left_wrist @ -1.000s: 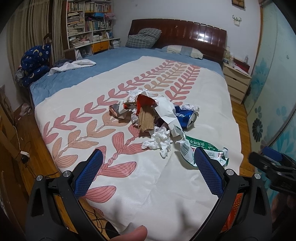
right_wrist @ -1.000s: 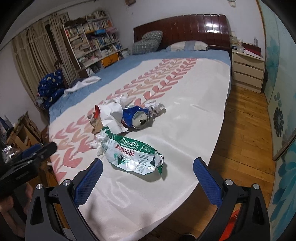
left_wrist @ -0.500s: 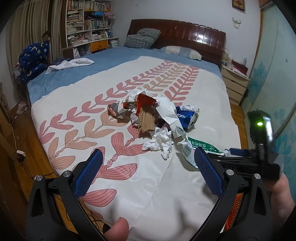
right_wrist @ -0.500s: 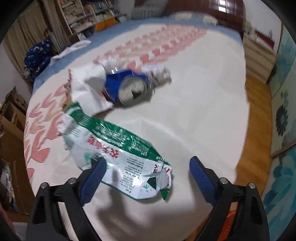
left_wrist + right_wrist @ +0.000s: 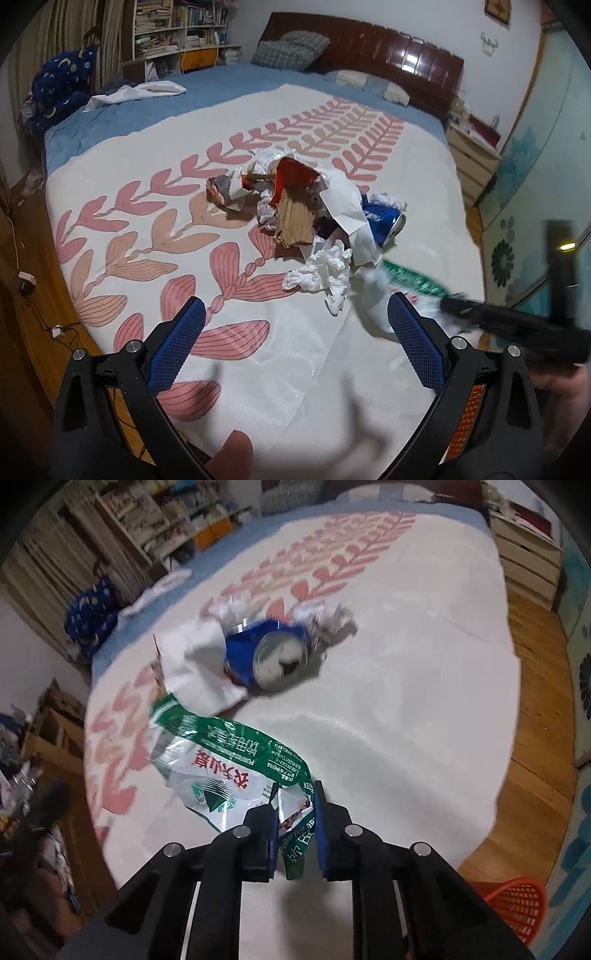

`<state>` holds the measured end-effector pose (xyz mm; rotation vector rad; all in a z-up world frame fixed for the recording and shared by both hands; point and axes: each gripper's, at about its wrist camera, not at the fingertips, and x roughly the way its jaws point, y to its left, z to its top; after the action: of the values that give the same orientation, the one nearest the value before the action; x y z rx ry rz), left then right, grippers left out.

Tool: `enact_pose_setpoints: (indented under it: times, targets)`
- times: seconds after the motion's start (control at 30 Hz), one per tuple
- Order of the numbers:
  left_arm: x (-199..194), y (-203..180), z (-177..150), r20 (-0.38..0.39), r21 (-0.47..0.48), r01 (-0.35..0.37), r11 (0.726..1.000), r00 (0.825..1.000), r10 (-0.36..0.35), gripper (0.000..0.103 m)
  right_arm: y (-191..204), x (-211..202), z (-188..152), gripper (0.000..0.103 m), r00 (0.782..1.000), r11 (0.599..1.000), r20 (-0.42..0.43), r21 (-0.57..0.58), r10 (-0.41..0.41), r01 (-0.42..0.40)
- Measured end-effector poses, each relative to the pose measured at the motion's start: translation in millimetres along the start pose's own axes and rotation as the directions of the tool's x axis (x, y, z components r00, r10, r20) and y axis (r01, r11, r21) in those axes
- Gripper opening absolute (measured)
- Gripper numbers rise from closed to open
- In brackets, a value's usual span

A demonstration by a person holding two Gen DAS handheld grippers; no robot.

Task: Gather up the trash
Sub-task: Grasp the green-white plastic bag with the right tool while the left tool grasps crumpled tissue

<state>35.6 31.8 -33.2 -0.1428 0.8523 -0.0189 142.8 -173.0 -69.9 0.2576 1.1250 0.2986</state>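
Observation:
A pile of trash lies on the bed: a crushed blue can (image 5: pixel 266 655), white paper (image 5: pixel 195 668), crumpled tissue (image 5: pixel 325 269), brown cardboard (image 5: pixel 295 221) and a red wrapper (image 5: pixel 293 177). My right gripper (image 5: pixel 295 805) is shut on the near end of a green and white plastic wrapper (image 5: pixel 221 760), which lies in front of the can. In the left wrist view the right gripper (image 5: pixel 491 321) shows blurred at the right, on the wrapper (image 5: pixel 410 278). My left gripper (image 5: pixel 295 339) is open and empty above the bedspread, short of the pile.
The bed has a white spread with pink leaf print (image 5: pixel 155 236) over a blue sheet (image 5: pixel 155 110). A red mesh basket (image 5: pixel 517 908) stands on the wooden floor at the right. A nightstand (image 5: pixel 476 162) and a bookshelf (image 5: pixel 177 29) stand at the back.
My right gripper has come down on the green wrapper and shut on its near end. My left gripper has stayed open and hardly moved.

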Motion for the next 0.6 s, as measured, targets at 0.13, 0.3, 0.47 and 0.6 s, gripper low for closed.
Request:
enact_pose_setpoints:
  times: [0.13,0.3,0.47,0.6]
  targets:
    - [23,-14,3,-0.042,0.046,-0.032,0.998,0.999,0.034,0.098,-20,-34,-5,0.016,0.995,0.996,0.090,0.076,0.042,-0.049]
    - [51,-30,6,-0.115,0.099,-0.075,0.992,0.990,0.086,0.098,-52,-72,-14,0.016,0.976,0.976,0.192,0.172,0.098,-0.132]
    - [77,-35,9,-0.143,0.087,-0.031,0.996,0.989,0.044,0.093,-67,-91,-21,0.016,0.969,0.970,0.220,0.187,0.111,-0.154]
    - [98,-28,5,-0.202,0.085,-0.094,0.992,0.973,0.110,0.041,-72,-99,-24,0.016,0.969,0.974,0.222,0.174,0.106,-0.147]
